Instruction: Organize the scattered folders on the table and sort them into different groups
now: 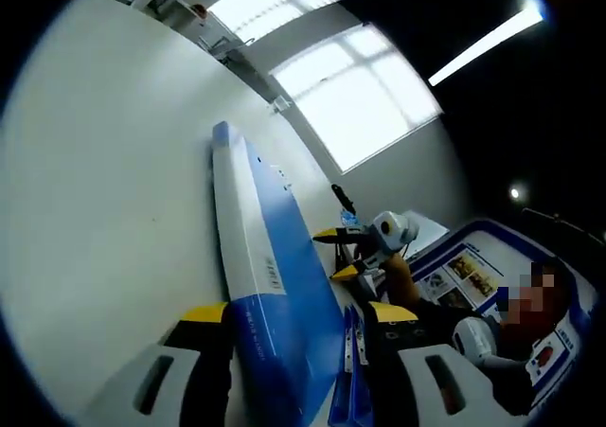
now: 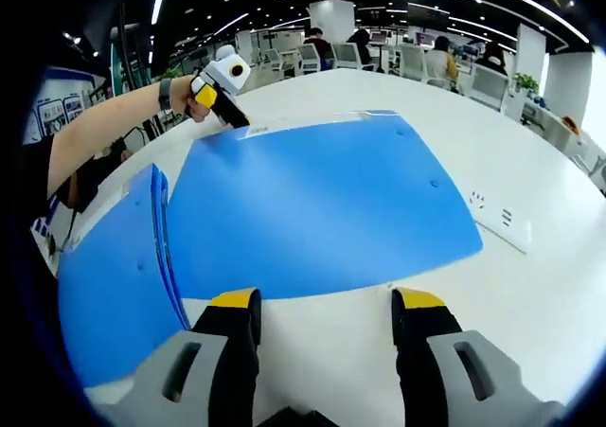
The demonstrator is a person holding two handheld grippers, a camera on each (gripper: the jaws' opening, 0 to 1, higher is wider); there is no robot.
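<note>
I am looking at a wide blue folder (image 2: 322, 200) lying flat on the white worktop (image 2: 530, 285), just ahead of my right tool (image 2: 327, 304), whose yellow-tipped jaws are standing spread apart with nothing between them, their tips just short of the folder's near edge. Off to the left of that tool, a second blue folder (image 2: 114, 285) is resting with its edge raised against the wide one. At the far corner of the wide folder, my left tool (image 2: 220, 84) is sitting in a hand, reaching in over the folder's far edge. From the left gripper view, the same folder's blue-and-white spine (image 1: 270, 294) is running right between the left tool's (image 1: 298, 311) jaws; I cannot tell whether they are pinching it. Beyond it, the right tool (image 1: 346, 252) is showing with its jaws parted, and the worktop (image 1: 104, 181) is spreading out to the left.
</note>
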